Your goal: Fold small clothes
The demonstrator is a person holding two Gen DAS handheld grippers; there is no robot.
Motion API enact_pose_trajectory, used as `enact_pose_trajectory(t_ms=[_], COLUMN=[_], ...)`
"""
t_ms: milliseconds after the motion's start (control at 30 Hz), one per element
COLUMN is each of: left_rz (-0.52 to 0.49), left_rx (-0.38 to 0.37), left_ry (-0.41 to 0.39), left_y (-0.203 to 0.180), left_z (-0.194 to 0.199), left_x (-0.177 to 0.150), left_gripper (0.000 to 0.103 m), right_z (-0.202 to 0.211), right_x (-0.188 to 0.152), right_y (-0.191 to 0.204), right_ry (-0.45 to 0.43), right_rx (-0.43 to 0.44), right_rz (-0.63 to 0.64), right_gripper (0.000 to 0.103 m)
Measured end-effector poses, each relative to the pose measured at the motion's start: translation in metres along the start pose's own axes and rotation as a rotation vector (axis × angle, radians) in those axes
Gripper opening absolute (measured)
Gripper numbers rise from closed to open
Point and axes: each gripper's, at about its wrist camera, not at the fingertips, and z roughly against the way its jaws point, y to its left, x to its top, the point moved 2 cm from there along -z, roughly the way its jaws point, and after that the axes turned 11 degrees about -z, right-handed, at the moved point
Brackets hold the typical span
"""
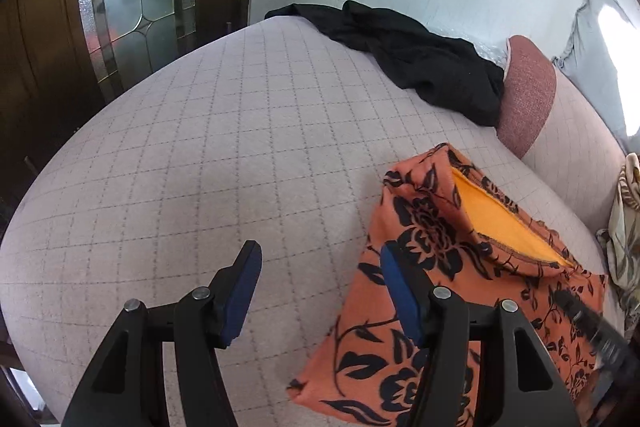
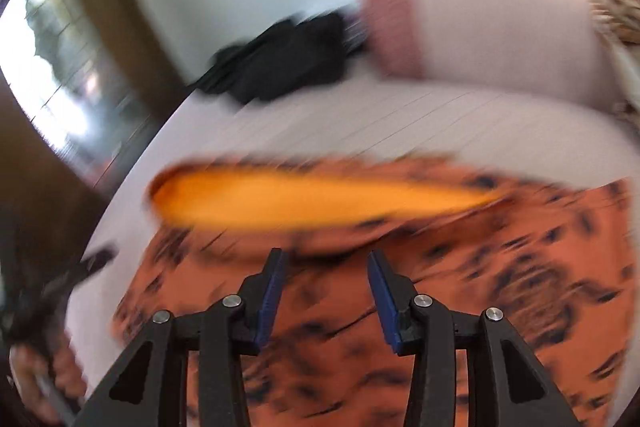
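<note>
Both sets of jaws stand apart with nothing between them. The left gripper (image 1: 320, 287) hangs over the bare grid-pattern bed (image 1: 200, 147), with its right-hand jaw just overlapping the left edge of the orange floral garment (image 1: 420, 239). The right gripper (image 2: 326, 291) sits right above that same garment (image 2: 500, 267), though its view is badly smeared, so I can't tell if the tips touch the cloth.

The garment lies on the near right part of the bed, partly folded by the look of it, with a flap turned up that shows the plain yellow-orange inside (image 1: 496, 223).

My take on doing this step well: pinch only the top layer at two corners of one edge, one gripper each, so the fold carries over evenly. Go in low and flat so the lower jaw slides under the fabric instead of bunching it. Flatten that turned-up flap first or it'll get trapped as a lump.

The black clothing (image 1: 408, 55) by the bolster (image 1: 528, 91) is well apart, so it won't get in the way.
</note>
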Motion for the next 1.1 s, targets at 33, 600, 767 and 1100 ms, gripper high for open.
enact_pose_trajectory(t_ms=[33, 600, 767, 1100], left_rz=[-0.006, -0.134, -0.243, -0.242], left_rx=[0.003, -0.056, -0.035, 0.075], left_ry=[0.008, 0.069, 0.050, 0.121], left_y=[-0.002, -0.041, -0.079, -0.082], left_z=[-0.002, -0.008, 0.000, -0.027], left_x=[-0.001, -0.009, -0.022, -0.034], left_gripper=[0.063, 0.063, 0.063, 0.081], right_z=[-0.012, 0.003, 0.072, 0.097], right_x=[-0.011, 0.033, -0.030, -0.092], right_y=[0.019, 0.015, -0.046, -0.140], right_ry=[0.043, -0.199, -0.208, -0.140], right_rx=[0.015, -0.156, -0.231, -0.244], right_rz=[0.039, -0.061, -0.133, -0.402], right_gripper=[0.046, 0.046, 0.046, 0.045])
